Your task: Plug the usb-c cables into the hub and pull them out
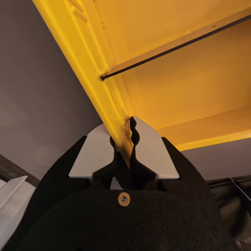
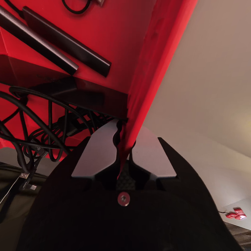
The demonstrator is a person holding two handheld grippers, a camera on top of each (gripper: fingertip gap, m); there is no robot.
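Note:
My left gripper [image 1: 120, 122] is shut on the side wall of a yellow bin [image 1: 176, 81], one finger inside and one outside. The part of the yellow bin that shows holds nothing, only a thin divider [image 1: 169, 50]. My right gripper [image 2: 129, 126] is shut on the side wall of a red bin [image 2: 156, 54]. Inside the red bin lie long black hubs [image 2: 65, 39], black boxes [image 2: 34, 70] and a tangle of black cables [image 2: 40, 122]. Cable plugs [image 2: 24, 175] hang over the red bin's near edge.
A pale wall [image 2: 203, 81] is behind both bins. A white ledge [image 1: 13, 197] is at the lower left of the left wrist view, and dark crumpled material [image 1: 230, 201] at its lower right. A shiny red object [image 2: 237, 214] lies on a white surface at the right. Tip to tip, the grippers are about 45 centimetres apart.

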